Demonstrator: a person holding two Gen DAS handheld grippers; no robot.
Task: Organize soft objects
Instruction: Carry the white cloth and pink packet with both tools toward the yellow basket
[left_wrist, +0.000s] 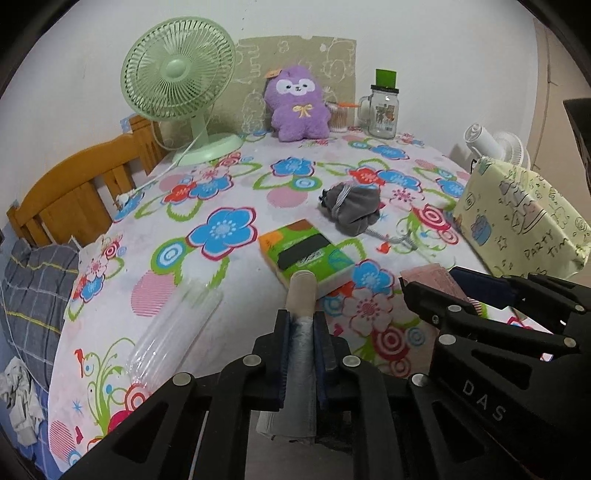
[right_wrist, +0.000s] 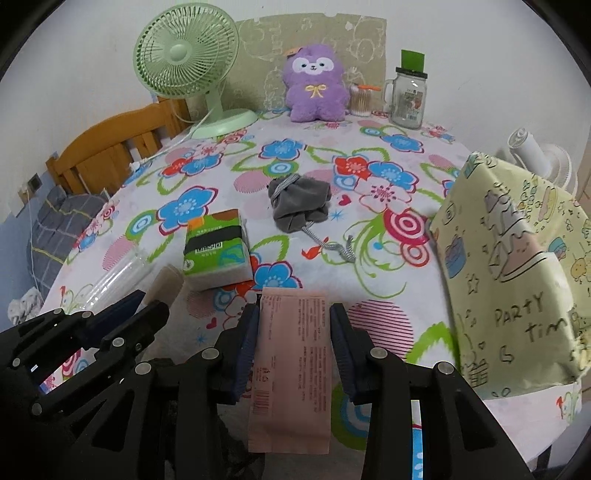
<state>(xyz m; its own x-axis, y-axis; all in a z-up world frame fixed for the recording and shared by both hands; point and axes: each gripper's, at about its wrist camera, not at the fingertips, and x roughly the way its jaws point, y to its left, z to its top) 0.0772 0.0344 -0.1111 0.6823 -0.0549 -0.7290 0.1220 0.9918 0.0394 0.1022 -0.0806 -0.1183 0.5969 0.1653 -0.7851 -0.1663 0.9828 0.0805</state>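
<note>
Jaws of left gripper (left_wrist: 301, 345) pinching a roll (left_wrist: 302, 317) of grey plastic bags, held over the near edge of the bench (left_wrist: 240, 192). Right gripper (right_wrist: 293, 350) alongside, jaws clamped on a pink packet (right_wrist: 291, 369). Tissue pack (right_wrist: 216, 247) just beyond, left of centre; grey pouch (right_wrist: 301, 206) mid-bench; clear tube (left_wrist: 173, 332) near left; paper bag (right_wrist: 517, 273) right; plush (right_wrist: 316, 83), fan (right_wrist: 186, 55), jar (right_wrist: 408, 98) far back.

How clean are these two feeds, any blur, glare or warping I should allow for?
Left wrist: strong fisheye bending at the table edge, dark corners; the clear tube looks smeared, the fan sharp. Right wrist: same warping; the pink packet is soft up close. Lighting is flat, without harsh glare.
</note>
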